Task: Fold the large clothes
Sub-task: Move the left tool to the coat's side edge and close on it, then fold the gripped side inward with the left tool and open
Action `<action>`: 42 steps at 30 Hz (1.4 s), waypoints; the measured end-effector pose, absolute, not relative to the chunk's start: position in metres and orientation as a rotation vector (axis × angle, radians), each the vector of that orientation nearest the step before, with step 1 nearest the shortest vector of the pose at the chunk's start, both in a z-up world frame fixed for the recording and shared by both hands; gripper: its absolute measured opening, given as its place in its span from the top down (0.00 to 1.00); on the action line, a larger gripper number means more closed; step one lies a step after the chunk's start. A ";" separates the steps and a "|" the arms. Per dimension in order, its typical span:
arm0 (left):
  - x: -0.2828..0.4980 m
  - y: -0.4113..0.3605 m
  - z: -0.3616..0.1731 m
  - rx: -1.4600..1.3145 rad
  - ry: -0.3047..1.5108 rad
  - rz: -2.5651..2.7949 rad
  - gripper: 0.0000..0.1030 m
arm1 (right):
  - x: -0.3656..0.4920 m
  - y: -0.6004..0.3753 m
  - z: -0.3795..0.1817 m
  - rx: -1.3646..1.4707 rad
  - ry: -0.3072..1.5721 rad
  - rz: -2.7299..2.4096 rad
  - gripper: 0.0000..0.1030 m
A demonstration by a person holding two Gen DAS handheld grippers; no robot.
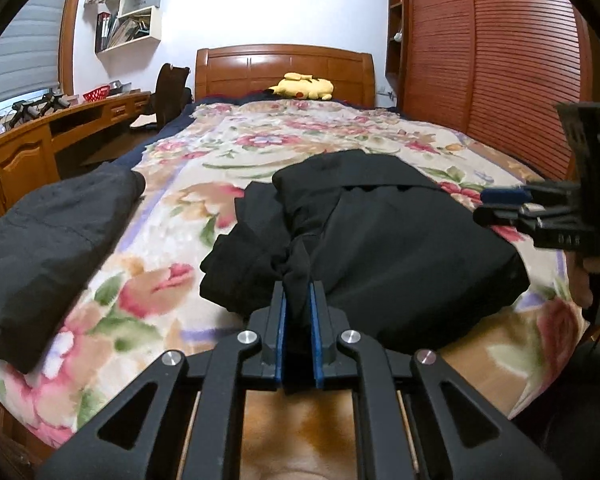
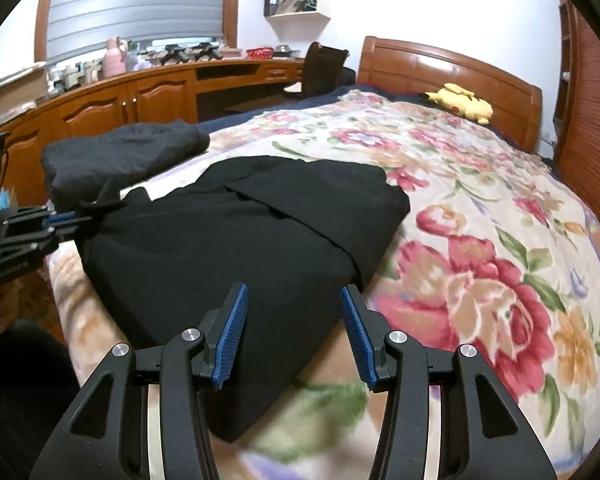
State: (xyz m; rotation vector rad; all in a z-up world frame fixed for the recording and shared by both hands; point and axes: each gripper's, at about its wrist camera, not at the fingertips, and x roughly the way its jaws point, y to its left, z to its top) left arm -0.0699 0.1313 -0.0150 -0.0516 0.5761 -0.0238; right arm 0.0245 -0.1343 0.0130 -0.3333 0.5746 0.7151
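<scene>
A wide bed (image 1: 400,136) fills most of the room, covered by a floral blanket (image 2: 480,240) in pinks, greens and cream. Behind it stand a wooden headboard (image 1: 284,68) and a slatted wooden wardrobe (image 1: 480,60); a long wooden desk (image 2: 140,92) runs under the window.

On the near end of the blanket lies the black garment (image 1: 400,240), partly folded into a thick slab with layered flaps on top. A second dark garment (image 1: 48,240) sits bunched at the left edge of the bed, apart from the first.

The left gripper (image 1: 298,304) pinches a gathered ridge of the black garment's near left edge, its blue pads (image 1: 314,320) drawn close with cloth between them. The right gripper (image 2: 292,312) hovers over the garment's near right corner, fingers spread wide and holding nothing.

A yellow plush toy (image 2: 462,106) rests by the headboard.
</scene>
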 end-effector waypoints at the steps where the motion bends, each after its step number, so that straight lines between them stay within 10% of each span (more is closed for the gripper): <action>1: -0.069 0.133 -0.017 -0.055 0.580 -0.025 0.91 | 0.028 -0.130 0.014 -0.340 0.577 0.718 0.52; 28: -0.078 0.143 -0.007 -0.086 0.574 -0.025 0.85 | 0.049 -0.121 -0.005 -0.319 0.693 0.716 0.47; 34: -0.099 0.144 0.001 -0.087 0.575 -0.025 0.63 | 0.036 -0.140 0.012 -0.344 0.640 0.710 0.47; 42: -0.102 0.144 -0.018 -0.047 0.652 -0.003 0.62 | 0.071 -0.147 0.014 -0.301 0.660 0.656 0.38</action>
